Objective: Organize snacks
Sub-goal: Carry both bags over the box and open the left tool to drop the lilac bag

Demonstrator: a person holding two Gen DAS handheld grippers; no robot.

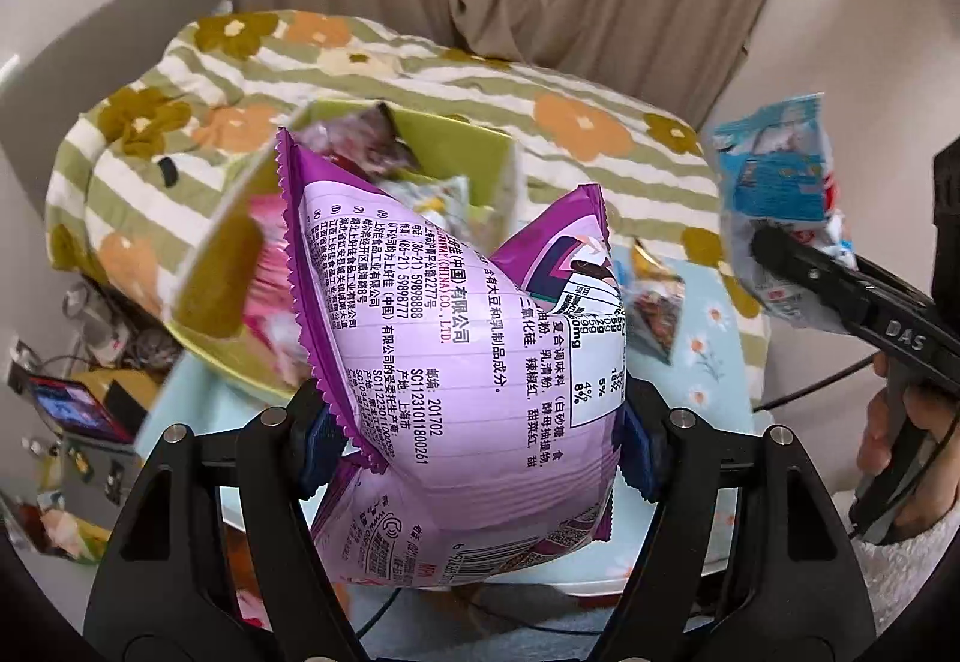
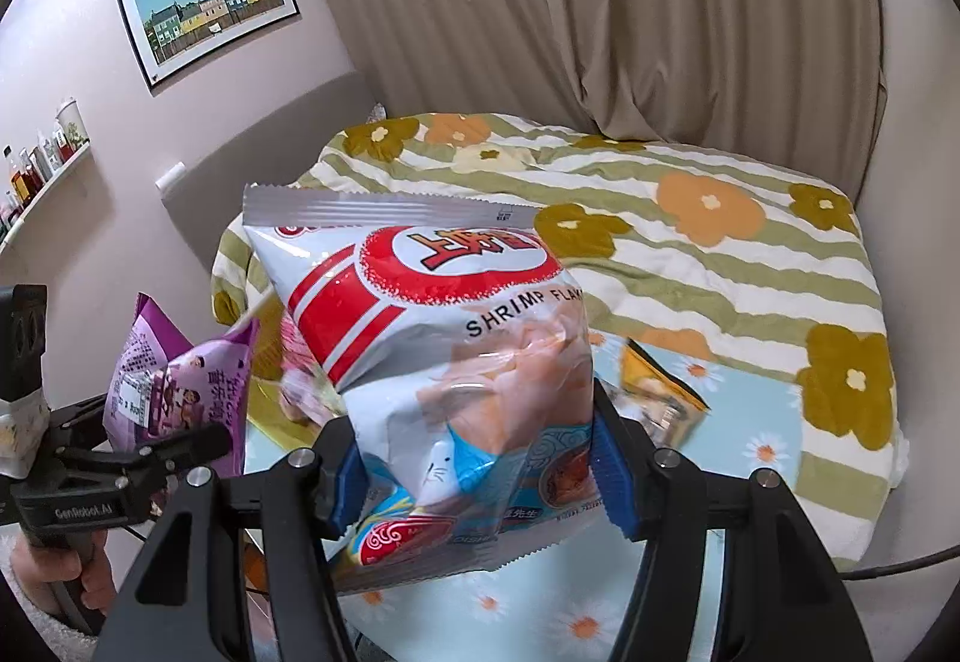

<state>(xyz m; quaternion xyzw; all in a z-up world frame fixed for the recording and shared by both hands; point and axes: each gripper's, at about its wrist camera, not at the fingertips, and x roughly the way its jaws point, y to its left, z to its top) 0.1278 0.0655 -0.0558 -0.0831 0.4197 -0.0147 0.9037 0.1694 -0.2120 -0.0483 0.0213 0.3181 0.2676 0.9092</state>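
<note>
The left gripper point(image 1: 474, 440) held the purple snack bag point(image 1: 468, 362) clamped between its jaws, raised near the green box point(image 1: 462, 146) on the surface point(image 1: 708, 362). The right gripper point(image 2: 480, 476) held the shrimp flakes bag point(image 2: 456, 350) clamped likewise, right of the box. An orange packet point(image 2: 660, 392) lay on the surface.

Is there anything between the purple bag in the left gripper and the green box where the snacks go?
Nothing visible. The purple bag, clamped in the left gripper, hangs just before the green box, whose open top already holds other packets.
</note>
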